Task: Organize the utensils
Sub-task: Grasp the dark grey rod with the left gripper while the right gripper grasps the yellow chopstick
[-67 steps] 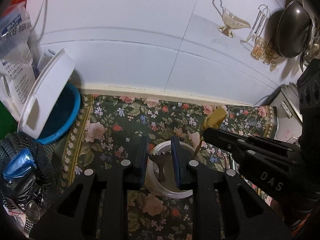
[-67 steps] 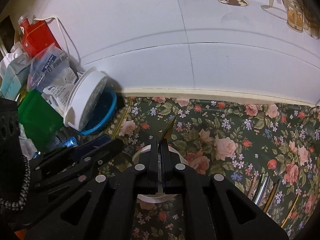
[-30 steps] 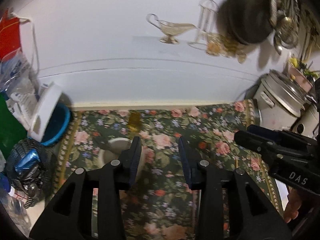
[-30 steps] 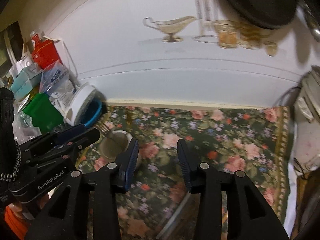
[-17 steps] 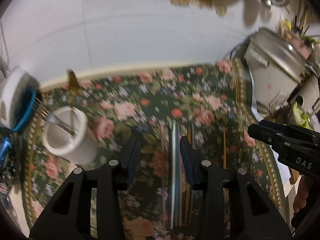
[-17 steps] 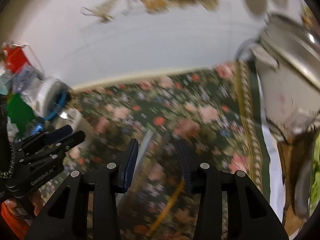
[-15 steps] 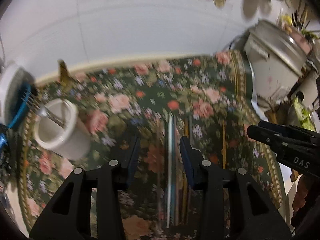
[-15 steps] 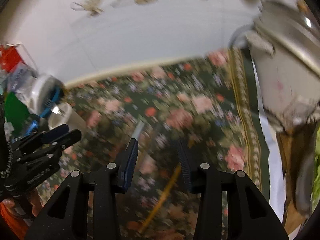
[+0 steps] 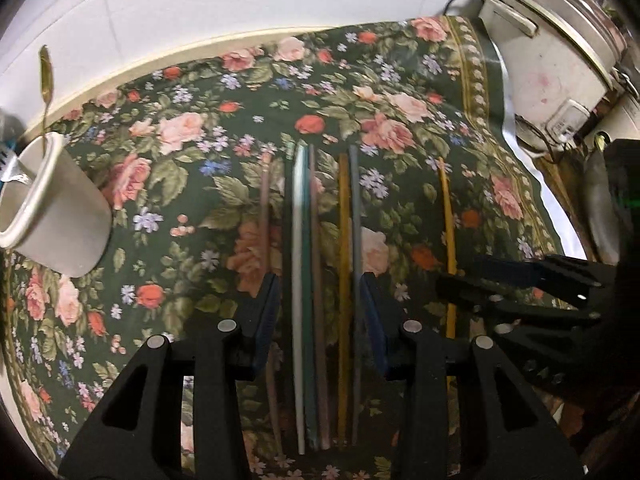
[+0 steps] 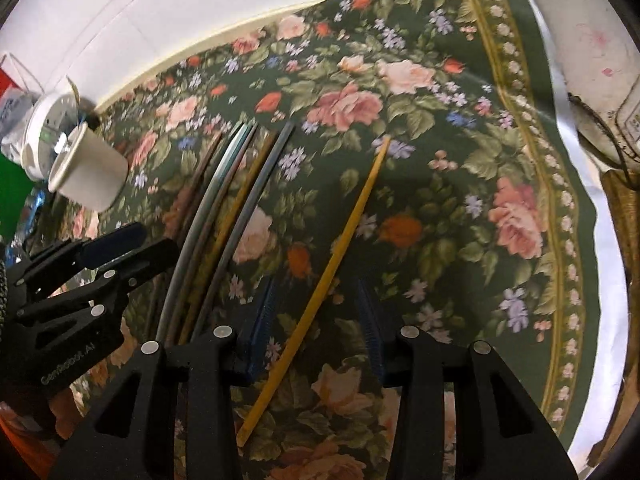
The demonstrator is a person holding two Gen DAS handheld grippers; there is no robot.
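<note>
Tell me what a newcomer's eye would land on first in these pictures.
The loud floral tablecloth fills both views. A bundle of coloured chopsticks lies on it between the open fingers of the left claw, while one yellow chopstick lies apart, framed by the open right claw. At far left stands a white cup holding a gold spoon.

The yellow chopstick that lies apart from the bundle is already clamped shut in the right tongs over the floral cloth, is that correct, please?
Not quite. The yellow chopstick does lie apart from the bundle on the floral cloth, but the right tongs are open around it, their jaws clear of it on both sides. The right wrist view shows this.
</note>
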